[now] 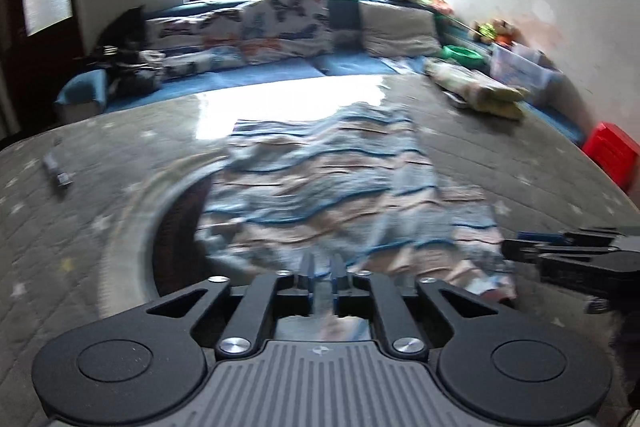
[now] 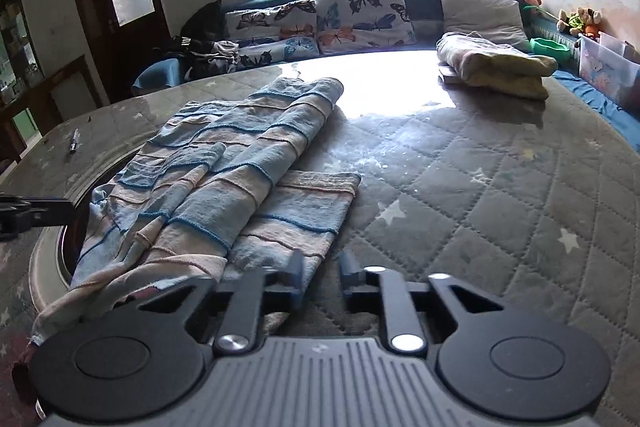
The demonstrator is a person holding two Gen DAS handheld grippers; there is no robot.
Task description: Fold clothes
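Left gripper (image 1: 322,267) pinching striped garment (image 1: 320,183); right gripper (image 2: 322,273) parted, low.

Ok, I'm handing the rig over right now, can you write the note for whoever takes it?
Left tool: fingers nearly together over the near edge of the striped garment; blurred, so a grip is unclear.
Right tool: open, holding nothing, at the garment's near right corner.
The garment lies lengthwise on the quilted table cover, partly folded: one layer is laid over another, whose corner sticks out to the right, and the near end is rumpled.
A folded pile sits at the far right.
Left: square up and finish the fold.
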